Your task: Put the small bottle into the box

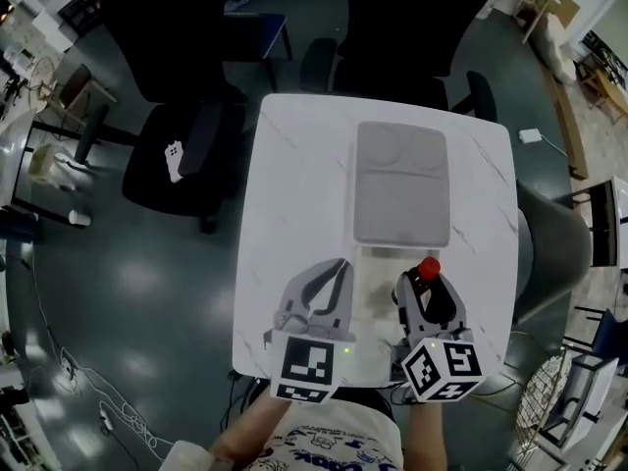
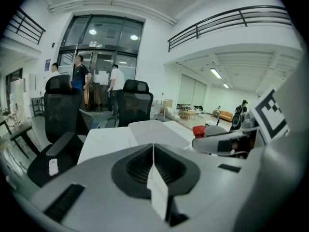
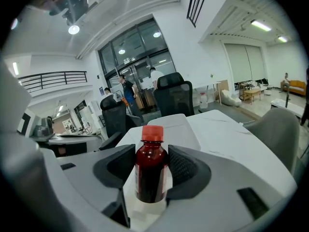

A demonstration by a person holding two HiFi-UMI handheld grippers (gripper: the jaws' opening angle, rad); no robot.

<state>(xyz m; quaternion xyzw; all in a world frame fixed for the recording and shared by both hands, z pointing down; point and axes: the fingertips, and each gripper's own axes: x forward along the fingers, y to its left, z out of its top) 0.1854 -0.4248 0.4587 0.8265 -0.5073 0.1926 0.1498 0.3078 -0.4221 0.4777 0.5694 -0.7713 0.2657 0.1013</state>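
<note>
Nearest, at the table's front edge, the right gripper pinches the small bottle upright between its dark ribbed pads, gripping the body just below the red cap. Dark red liquid fills the bottle, which looks rigid, smooth-sided and light, so a firm hold on the body below the shoulder seems safest against slipping. Beside it, the left gripper holds nothing, its jaws pressed together. Both hover over a white marbled table. Farther along the table, well apart from the bottle, lies the grey rectangular box; its top looks flat, and whether it is open cannot be told. Beyond the table stand black office chairs.
</note>
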